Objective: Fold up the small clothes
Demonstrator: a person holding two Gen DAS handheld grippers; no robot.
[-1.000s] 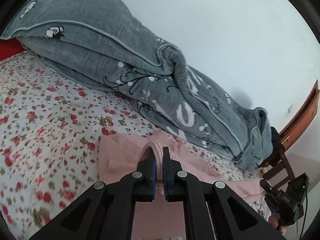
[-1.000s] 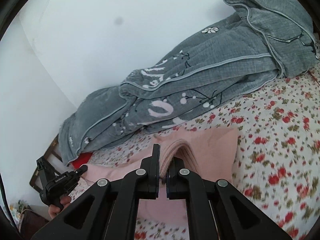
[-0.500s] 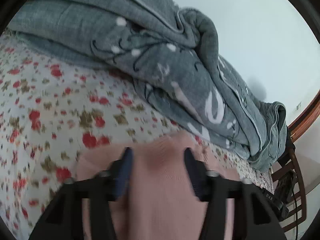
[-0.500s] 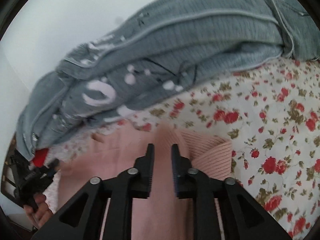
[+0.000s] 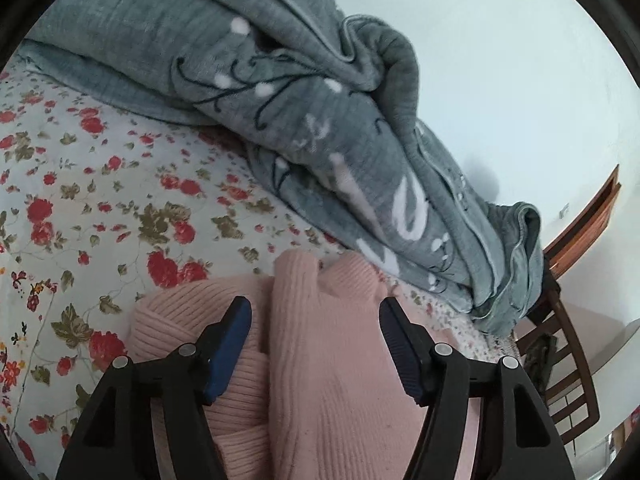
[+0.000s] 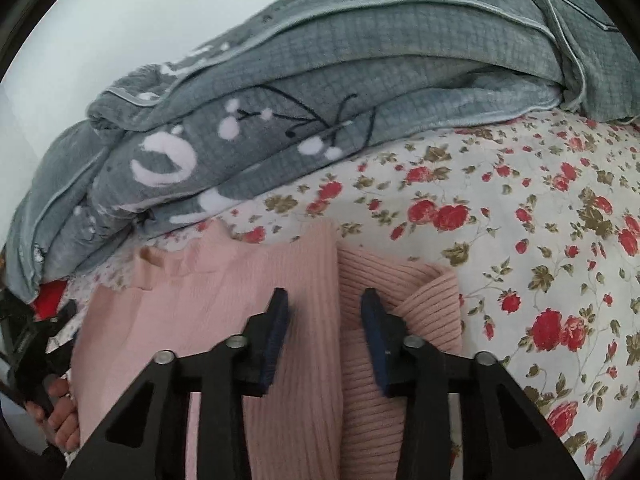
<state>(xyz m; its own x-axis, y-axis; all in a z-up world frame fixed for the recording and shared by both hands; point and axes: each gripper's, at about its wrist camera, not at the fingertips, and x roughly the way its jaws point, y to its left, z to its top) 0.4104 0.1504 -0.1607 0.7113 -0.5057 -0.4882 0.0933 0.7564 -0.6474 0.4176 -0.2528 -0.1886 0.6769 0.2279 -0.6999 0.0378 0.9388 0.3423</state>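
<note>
Both my tongs spread wide, holding nothing. Left tongs (image 5: pixel 316 340) and right tongs (image 6: pixel 324 328) sit low over the pink sweater (image 5: pixel 320 360), which lies on the flowered sheet (image 5: pixel 100 200), grey blanket (image 5: pixel 280 100) beyond. One fold looks laid: a doubled layer under each. Further folds likely remain.

Soft, even daylight — mild motion blur, strong fisheye bending and dark corners.

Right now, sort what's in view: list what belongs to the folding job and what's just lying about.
Job: pink knit sweater; left gripper, open; right gripper, open.
Lying about: grey blanket; floral bedsheet; wooden chair.
</note>
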